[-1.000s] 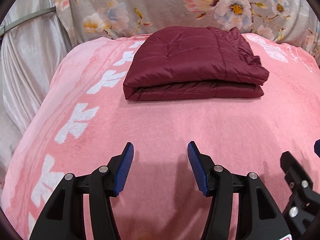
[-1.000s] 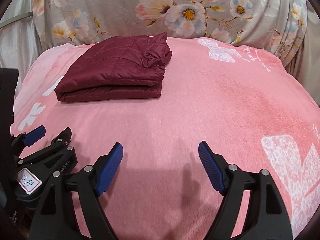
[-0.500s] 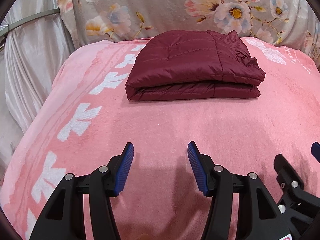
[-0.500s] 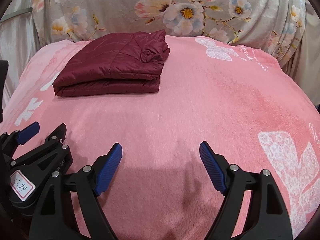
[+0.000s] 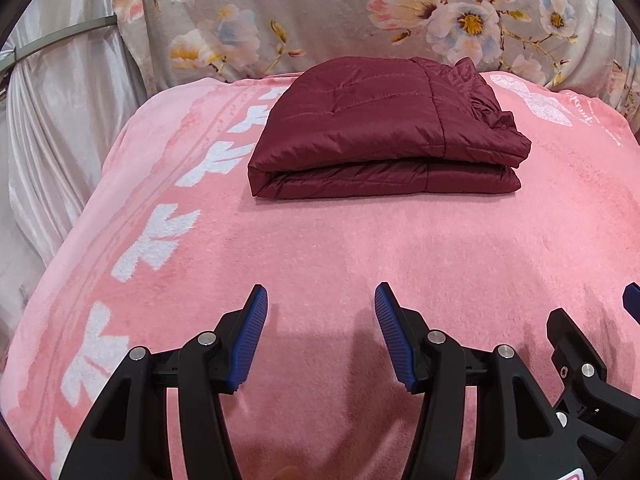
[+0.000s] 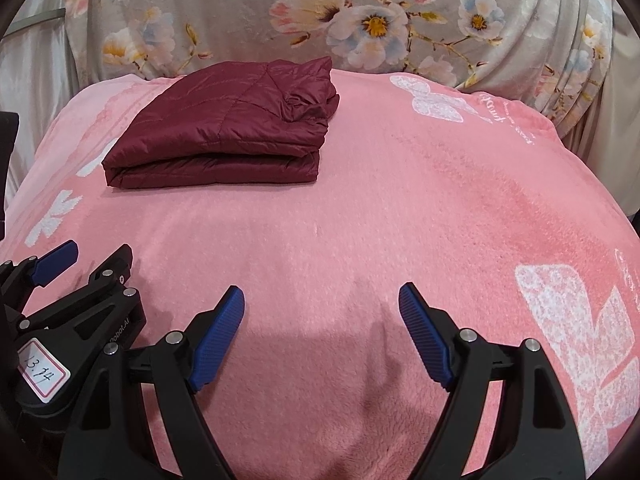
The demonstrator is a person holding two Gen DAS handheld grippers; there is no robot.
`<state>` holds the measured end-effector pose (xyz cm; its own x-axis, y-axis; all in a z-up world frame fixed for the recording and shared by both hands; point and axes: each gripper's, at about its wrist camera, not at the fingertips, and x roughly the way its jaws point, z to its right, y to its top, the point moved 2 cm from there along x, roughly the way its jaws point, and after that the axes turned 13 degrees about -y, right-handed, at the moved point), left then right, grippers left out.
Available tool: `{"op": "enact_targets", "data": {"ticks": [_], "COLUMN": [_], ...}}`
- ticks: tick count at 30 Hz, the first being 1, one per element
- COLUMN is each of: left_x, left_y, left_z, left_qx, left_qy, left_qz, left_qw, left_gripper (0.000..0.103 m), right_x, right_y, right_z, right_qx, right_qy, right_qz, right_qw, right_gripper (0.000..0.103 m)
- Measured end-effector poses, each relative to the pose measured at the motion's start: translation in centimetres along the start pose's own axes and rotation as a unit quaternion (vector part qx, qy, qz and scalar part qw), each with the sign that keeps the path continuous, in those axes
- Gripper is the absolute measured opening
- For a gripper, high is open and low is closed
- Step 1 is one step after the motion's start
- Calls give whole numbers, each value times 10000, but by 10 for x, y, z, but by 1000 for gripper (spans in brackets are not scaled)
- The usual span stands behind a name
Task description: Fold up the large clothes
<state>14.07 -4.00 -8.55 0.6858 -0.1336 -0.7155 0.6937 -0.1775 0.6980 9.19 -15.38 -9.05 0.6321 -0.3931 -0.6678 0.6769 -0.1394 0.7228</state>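
Note:
A dark red quilted jacket (image 5: 384, 132) lies folded in a neat stack at the far side of the pink blanket; it also shows in the right wrist view (image 6: 228, 128), far left. My left gripper (image 5: 320, 320) is open and empty, low over the blanket, well short of the jacket. My right gripper (image 6: 320, 324) is open and empty, beside the left one and to the right of it. The left gripper's body shows in the right wrist view (image 6: 60, 312) at lower left.
The pink blanket (image 5: 360, 248) with white butterfly prints covers a bed or sofa. A grey floral cloth (image 6: 360, 20) drapes the back. Shiny grey fabric (image 5: 52, 128) hangs beyond the left edge. The blanket drops off at the right (image 6: 600, 184).
Both grippers have drawn back slightly from the folded jacket, which looks a little farther and higher in view. Both stayed open.

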Motion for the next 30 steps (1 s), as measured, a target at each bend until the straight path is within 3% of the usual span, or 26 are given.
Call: {"op": "enact_targets", "data": {"ticks": [30], "left_x": [-6], "left_y": [1], "left_z": [-1], "left_qx": [-43], "left_qy": [-52], "left_qz": [159], "left_qw": [9999], "left_gripper": [54], "right_x": [-6], "right_y": [1], "right_z": [1], "right_qx": [47], "right_qy": [82], "right_qz": [121], "right_qw": [9999], "right_gripper": [77]}}
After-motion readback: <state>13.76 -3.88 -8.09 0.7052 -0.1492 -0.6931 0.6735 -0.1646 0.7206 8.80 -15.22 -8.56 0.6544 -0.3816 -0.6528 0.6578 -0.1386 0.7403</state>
